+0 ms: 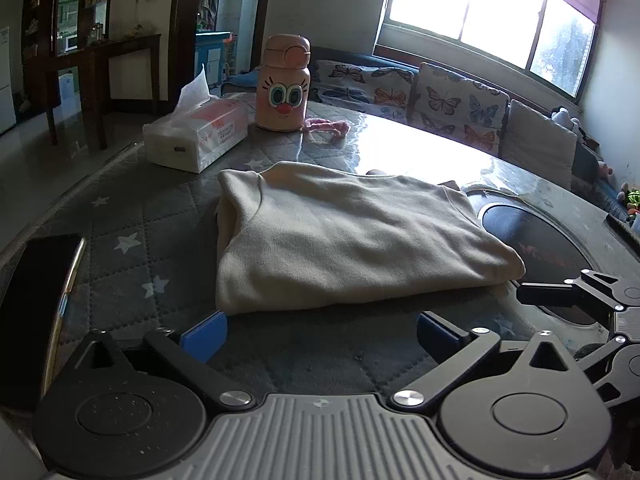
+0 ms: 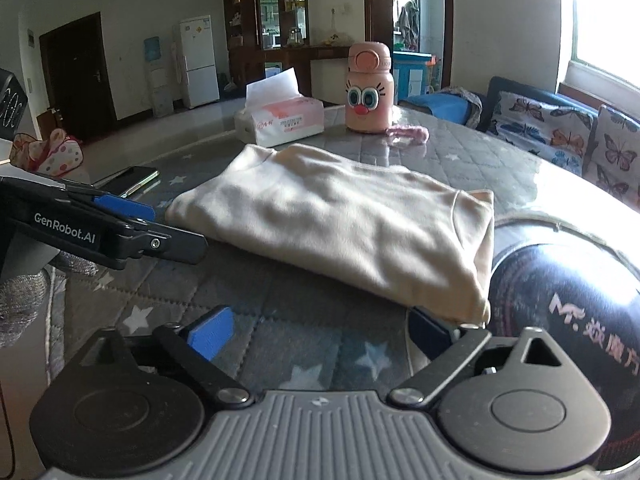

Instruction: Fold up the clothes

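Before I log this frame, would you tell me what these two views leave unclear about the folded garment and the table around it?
- Cream garment: inner layers and underside, both views; its own top layer hides them.
- Its far edge, left wrist view: window glare on the table.
- Phone, left wrist view: cut off by the left edge.
- Tissue pack small print: too small to read, right wrist view.

- Left wrist view: mounted on the left gripper [image 1: 322, 334], low over the table [image 1: 120, 216], looking forward and down along its fingers toward the window [image 1: 492, 12].
- Right wrist view: mounted on the right gripper [image 2: 322, 334], equally low, facing the room's far wall.
- Shared area: the folded garment [image 1: 352, 236] close ahead, the tissue pack [image 2: 286, 120], the pink bottle [image 2: 368, 92]; each view catches the other gripper at its edge.
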